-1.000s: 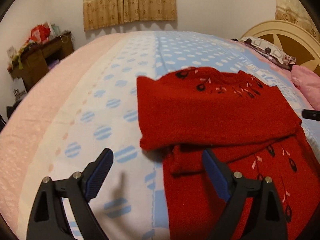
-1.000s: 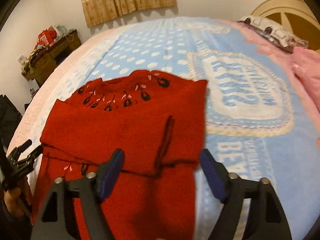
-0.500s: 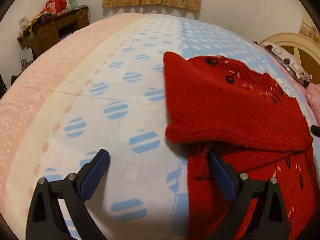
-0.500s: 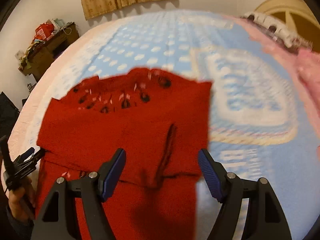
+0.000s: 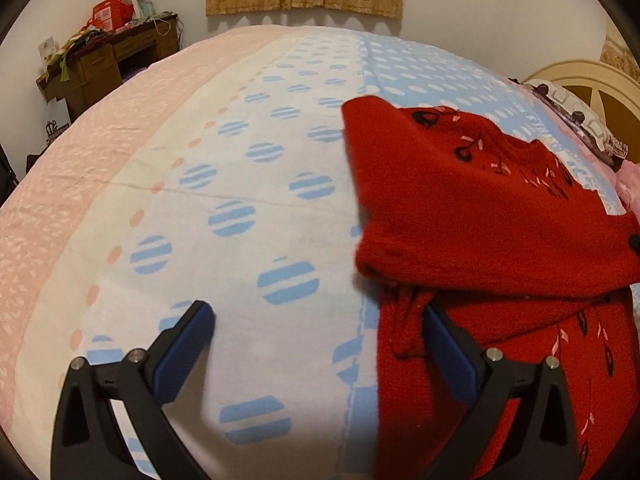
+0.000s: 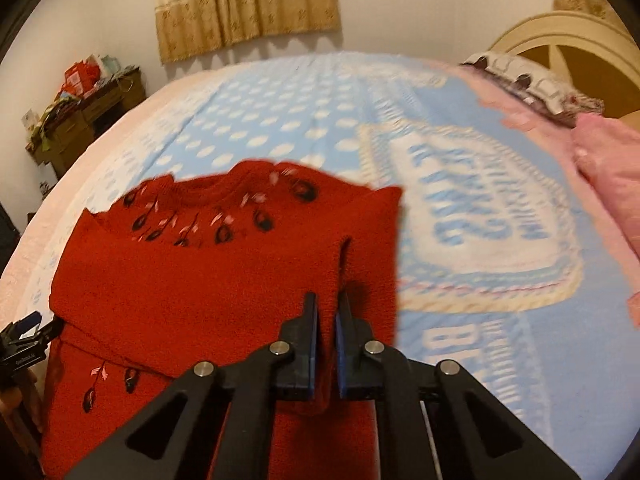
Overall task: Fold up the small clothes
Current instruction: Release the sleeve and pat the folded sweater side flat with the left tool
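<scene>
Red sweater lay partly folded on the bed; right gripper pinched it, left gripper stood spread.

The red sweater lay on the blue-and-white bedspread, its sleeves folded across the body. The right-wrist view showed the right gripper with jaws pressed together on a raised fold of the knit near the sweater's right edge (detail not visible from the other camera). The left-wrist view showed the left gripper with jaws wide apart, one finger over bare bedspread, the other at the sweater's left edge; no cloth was clamped. Only the right-wrist view showed the printed lettering panel beside the sweater.
</scene>
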A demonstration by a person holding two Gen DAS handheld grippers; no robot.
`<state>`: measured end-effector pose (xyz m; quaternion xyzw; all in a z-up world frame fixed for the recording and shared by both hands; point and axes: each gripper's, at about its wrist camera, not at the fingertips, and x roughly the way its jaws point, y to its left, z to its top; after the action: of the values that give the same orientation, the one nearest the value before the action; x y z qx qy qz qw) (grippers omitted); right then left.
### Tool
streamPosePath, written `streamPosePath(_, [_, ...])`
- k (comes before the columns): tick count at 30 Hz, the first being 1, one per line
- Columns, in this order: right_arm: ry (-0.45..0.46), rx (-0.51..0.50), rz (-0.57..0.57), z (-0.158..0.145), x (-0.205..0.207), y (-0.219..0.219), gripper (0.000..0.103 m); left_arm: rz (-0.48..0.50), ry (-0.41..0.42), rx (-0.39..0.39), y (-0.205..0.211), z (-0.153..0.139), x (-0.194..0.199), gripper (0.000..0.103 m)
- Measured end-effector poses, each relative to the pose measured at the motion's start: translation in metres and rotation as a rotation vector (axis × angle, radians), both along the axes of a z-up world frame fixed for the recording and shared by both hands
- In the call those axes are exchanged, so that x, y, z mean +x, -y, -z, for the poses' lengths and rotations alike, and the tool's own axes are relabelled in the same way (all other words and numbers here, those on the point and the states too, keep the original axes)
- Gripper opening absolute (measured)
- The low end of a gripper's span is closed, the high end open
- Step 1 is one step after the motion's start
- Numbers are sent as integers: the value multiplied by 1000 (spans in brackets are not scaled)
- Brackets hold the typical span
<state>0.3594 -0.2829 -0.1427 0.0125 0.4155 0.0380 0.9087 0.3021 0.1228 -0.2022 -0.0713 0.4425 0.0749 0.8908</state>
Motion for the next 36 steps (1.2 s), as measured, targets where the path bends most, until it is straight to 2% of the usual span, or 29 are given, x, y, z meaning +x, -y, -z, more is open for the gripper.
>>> streamPosePath(2, [2,-2,-2,0,0,4,7,8,-2,-2,0,-1,2,103])
streamPosePath(5, [-6,7,-11,1,-1,3,7,2,61,-47,-3,-8,3,103])
streamPosePath(6, [-2,14,-22,0,-1,1,7,32,59,-63,-1,-7,7,103])
streamPosePath(9, [38,19,-63,-10,-6,-13,7,72,-3,-14,10,0,24,103])
streamPosePath(10, [50,18,-74,-13,-7,-17,7,54,3,-6,8,-2,25,103])
streamPosePath(11, [60,11,-80,-17,-8,-19,7,-6,7,-3,0,-2,24,103])
streamPosePath(12, [63,1,-78,-20,-8,-20,7,-49,0,-33,-9,-1,24,103])
streamPosePath(14, [49,-8,-61,-16,-6,-16,7,-85,44,-141,-26,-1,16,103])
streamPosePath(15, [30,-20,-47,-12,-3,-12,7,-92,47,-145,-28,-1,13,103])
streamPosePath(18, [-48,-60,-4,15,6,-3,7,-66,14,-65,-18,1,13,103])
streamPosePath(20, [-104,-58,-5,32,12,3,7,-54,7,-55,-16,1,12,103])
streamPosePath(23, [-92,-46,-15,31,8,7,8,-55,6,-72,-19,-1,3,103])
streamPosePath(24, [-96,-36,-16,27,7,8,15,-65,3,-80,-22,-2,-3,103])
streamPosePath(27, [-96,-99,6,19,1,11,86,-105,-14,-102,-32,-8,-17,103])
streamPosePath(29, [-67,-91,-10,9,-8,15,86,-151,-16,-92,-39,-13,-28,103])
streamPosePath(32, [-34,-51,-48,-4,-15,10,86,-153,37,-106,-43,-27,-38,103])
streamPosePath(36, [2,32,-169,-9,-15,-19,86,-92,66,-62,-24,-41,-16,103])
